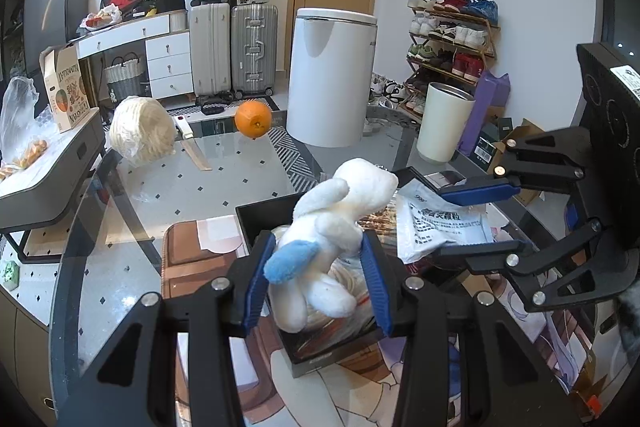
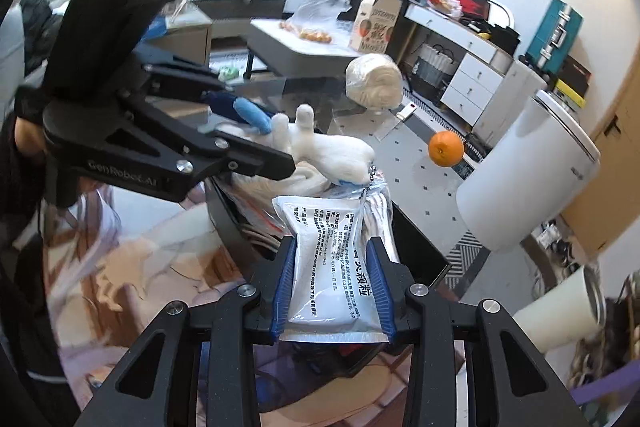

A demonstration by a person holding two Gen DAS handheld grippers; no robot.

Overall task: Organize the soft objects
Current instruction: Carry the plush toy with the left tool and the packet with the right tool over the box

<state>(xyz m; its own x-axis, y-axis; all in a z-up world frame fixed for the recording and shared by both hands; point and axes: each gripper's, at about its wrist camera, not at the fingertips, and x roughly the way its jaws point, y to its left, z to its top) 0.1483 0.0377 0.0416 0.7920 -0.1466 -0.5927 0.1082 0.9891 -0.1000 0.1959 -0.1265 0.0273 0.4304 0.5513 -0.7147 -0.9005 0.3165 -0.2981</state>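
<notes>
My left gripper (image 1: 318,259) is shut on a white plush toy (image 1: 340,219) with blue ears and holds it over a black box (image 1: 260,223) that has bagged soft items inside. My right gripper (image 2: 332,267) is shut on a white printed soft pouch (image 2: 328,259) and holds it over the same black box (image 2: 228,223). In the left wrist view the right gripper (image 1: 472,219) enters from the right with the pouch (image 1: 436,223). In the right wrist view the left gripper (image 2: 256,135) enters from the left with the plush toy (image 2: 332,151).
A glass table (image 1: 224,183) carries a wrapped cream yarn ball (image 1: 140,135), an orange (image 1: 253,119) and a knife (image 1: 192,147). A white bin (image 1: 332,75), a cream cup (image 1: 444,123), suitcases (image 1: 232,47) and a shoe rack (image 1: 452,43) stand behind.
</notes>
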